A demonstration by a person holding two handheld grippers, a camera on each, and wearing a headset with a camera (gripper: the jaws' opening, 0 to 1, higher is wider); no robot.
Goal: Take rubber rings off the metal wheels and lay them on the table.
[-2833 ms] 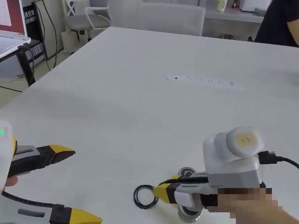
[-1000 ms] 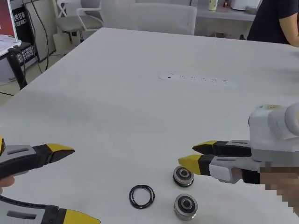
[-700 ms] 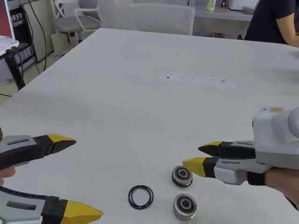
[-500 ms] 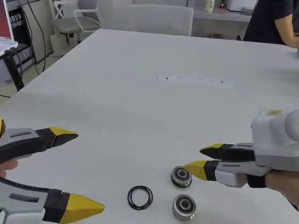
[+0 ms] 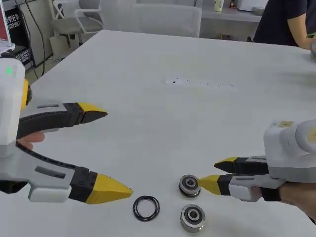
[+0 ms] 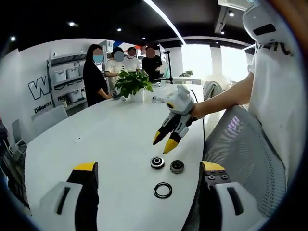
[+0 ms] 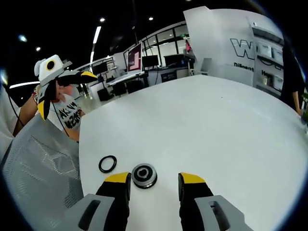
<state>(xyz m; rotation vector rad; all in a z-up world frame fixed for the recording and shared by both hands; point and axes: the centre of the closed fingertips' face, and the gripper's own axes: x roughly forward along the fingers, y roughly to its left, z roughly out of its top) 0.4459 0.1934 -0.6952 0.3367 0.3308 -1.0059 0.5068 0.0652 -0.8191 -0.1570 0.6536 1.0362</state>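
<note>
A: What lies nearest to the person on the white table (image 5: 148, 69)?
B: A black rubber ring (image 5: 146, 208) lies flat and alone on the near part. Just right of it a metal wheel (image 5: 192, 217) lies flat too. They are near each other but apart.
A: And the second wheel (image 5: 189, 184)?
B: It is a little farther, just behind the first one. The lower yellow tip of the right gripper (image 5: 211, 173) is just beside its right side; I cannot tell if it touches. In the right gripper view this wheel lies just in front of the gap between the two jaws.
A: How does this gripper stand?
B: Its jaws are parted only a little and they hold nothing. It points to the left from the right side, low over the table.
A: And the left gripper (image 5: 112, 152)?
B: It is on the left side, held higher. Its jaws are spread very wide, with nothing between them. In the left gripper view the ring and both wheels lie ahead of it on the table.
A: Do the wheels carry rubber rings?
B: They are too small to tell.
A: What is farther?
B: A white power strip (image 5: 200, 82) lies on the middle of the table, well apart from the wheels. Behind the far edge stand a grey chair (image 5: 163, 17) and, at the far right, a person (image 5: 279, 22) in a dark shirt
</note>
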